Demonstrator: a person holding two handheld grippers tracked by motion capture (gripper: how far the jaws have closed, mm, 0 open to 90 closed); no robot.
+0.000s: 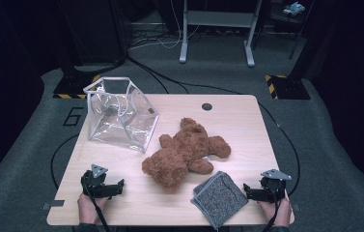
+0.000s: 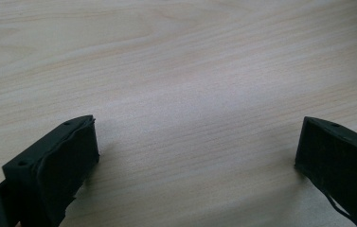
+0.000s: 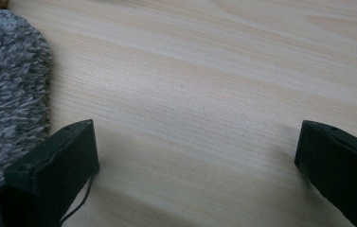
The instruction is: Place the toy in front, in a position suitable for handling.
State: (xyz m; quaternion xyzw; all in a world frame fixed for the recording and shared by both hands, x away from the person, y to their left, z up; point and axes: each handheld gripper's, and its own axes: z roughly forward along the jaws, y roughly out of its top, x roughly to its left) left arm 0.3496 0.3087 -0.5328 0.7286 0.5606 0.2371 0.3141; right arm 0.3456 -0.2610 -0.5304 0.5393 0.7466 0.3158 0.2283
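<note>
A brown teddy bear (image 1: 185,152) lies on its back in the middle of the light wooden table (image 1: 237,116). A folded grey fleecy cloth (image 1: 219,198) lies at the bear's near right, and its edge (image 3: 10,90) shows at the left of the right gripper view. A clear plastic bag with a white frame (image 1: 119,113) stands open at the far left. My left gripper (image 1: 117,187) rests open on the table near the front left edge, with bare wood between its jaws (image 2: 197,142). My right gripper (image 1: 249,192) rests open at the front right, just right of the cloth, over bare wood (image 3: 197,142).
A round cable hole (image 1: 207,106) sits near the table's far edge. Grey carpet surrounds the table, with black cables across it and a white desk frame (image 1: 217,29) behind. Dark stands with yellow-striped feet (image 1: 283,87) flank the table's far corners.
</note>
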